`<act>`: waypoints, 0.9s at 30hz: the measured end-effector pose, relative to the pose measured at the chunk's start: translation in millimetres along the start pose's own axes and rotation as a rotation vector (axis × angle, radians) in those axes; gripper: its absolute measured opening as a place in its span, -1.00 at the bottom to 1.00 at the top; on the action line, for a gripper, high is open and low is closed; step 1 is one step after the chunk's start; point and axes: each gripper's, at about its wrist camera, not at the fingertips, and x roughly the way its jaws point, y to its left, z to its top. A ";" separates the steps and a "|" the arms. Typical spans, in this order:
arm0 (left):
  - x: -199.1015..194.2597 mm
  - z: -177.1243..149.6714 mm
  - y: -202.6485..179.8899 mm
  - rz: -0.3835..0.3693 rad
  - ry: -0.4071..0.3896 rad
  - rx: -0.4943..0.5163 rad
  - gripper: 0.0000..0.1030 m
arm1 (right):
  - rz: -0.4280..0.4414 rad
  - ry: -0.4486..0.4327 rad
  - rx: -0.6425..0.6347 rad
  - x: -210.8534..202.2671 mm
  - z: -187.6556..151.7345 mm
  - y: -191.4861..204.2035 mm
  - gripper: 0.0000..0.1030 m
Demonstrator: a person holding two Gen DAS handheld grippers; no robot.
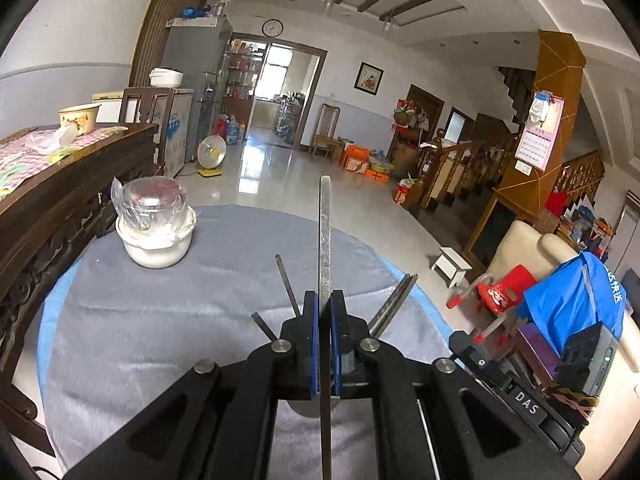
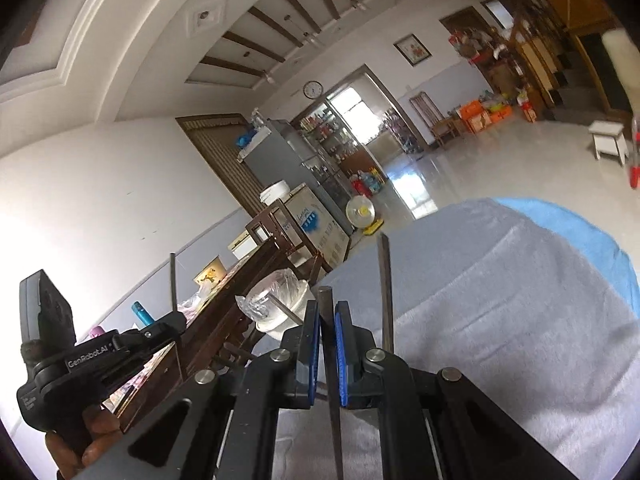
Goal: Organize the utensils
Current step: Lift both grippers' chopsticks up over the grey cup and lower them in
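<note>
Grey cloth-covered desk (image 1: 180,312) below; left gripper (image 1: 325,300) clamps a flat steel utensil handle (image 1: 325,232), right gripper (image 2: 327,316) pinches a thin dark metal utensil (image 2: 325,300).

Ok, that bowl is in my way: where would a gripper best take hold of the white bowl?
Probably take the white bowl by its rim on the near right side, coming in over the open grey cloth: a plastic-wrapped glass fills its middle, and the dark wooden cabinet crowds its left.

Bowl (image 1: 155,240) on table (image 1: 200,312), far left; sideboard (image 1: 72,184) beside table.
</note>
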 end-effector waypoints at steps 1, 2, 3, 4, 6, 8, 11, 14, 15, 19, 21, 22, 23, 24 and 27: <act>-1.0 -1.0 -1.4 -0.004 0.002 0.002 -0.89 | 0.003 0.004 0.009 -0.7 -2.0 -2.7 -0.84; -2.1 -1.5 -2.3 0.000 0.000 0.007 -0.89 | 0.000 0.002 0.013 -1.4 -2.6 -2.1 -0.84; -3.6 -1.1 -2.8 0.002 -0.005 0.011 -0.89 | -0.005 -0.003 0.009 -2.5 -2.2 -0.7 -0.84; -5.3 -0.7 -2.8 0.001 -0.009 0.011 -0.89 | -0.008 -0.009 0.004 -3.7 -1.2 1.4 -0.84; -10.4 1.1 -2.2 -0.001 -0.021 0.004 -0.89 | -0.007 -0.023 -0.003 -7.7 1.8 4.7 -0.84; -16.2 3.6 -1.3 0.001 -0.044 0.003 -0.89 | -0.009 -0.044 -0.019 -14.4 6.8 9.5 -0.84; -23.4 8.3 0.5 0.000 -0.074 -0.003 -0.89 | -0.013 -0.076 -0.034 -24.6 15.8 16.2 -0.84; -26.7 14.2 0.3 0.002 -0.105 -0.012 -0.89 | -0.023 -0.106 -0.049 -34.9 27.1 20.7 -0.84; -26.3 16.8 -1.0 0.001 -0.115 -0.014 -0.89 | -0.033 -0.118 -0.057 -38.1 32.6 22.7 -0.84; -15.7 30.5 -6.8 0.014 -0.163 -0.028 -0.89 | -0.057 -0.150 -0.058 -43.1 50.9 25.4 -0.84; -7.1 36.8 -10.7 0.032 -0.193 -0.037 -0.89 | -0.068 -0.169 -0.060 -44.0 60.8 26.1 -0.84; -1.4 40.1 -14.1 0.050 -0.219 -0.038 -0.89 | -0.076 -0.182 -0.060 -43.9 67.2 26.1 -0.84; 2.7 42.0 -16.5 0.059 -0.234 -0.039 -0.89 | -0.083 -0.193 -0.057 -43.8 72.7 25.5 -0.84; 7.9 43.8 -19.3 0.067 -0.248 -0.041 -0.89 | -0.087 -0.201 -0.054 -43.8 77.1 24.6 -0.84; 25.3 48.7 -28.5 0.109 -0.293 -0.040 -0.89 | -0.101 -0.223 -0.032 -40.7 91.1 17.5 -0.84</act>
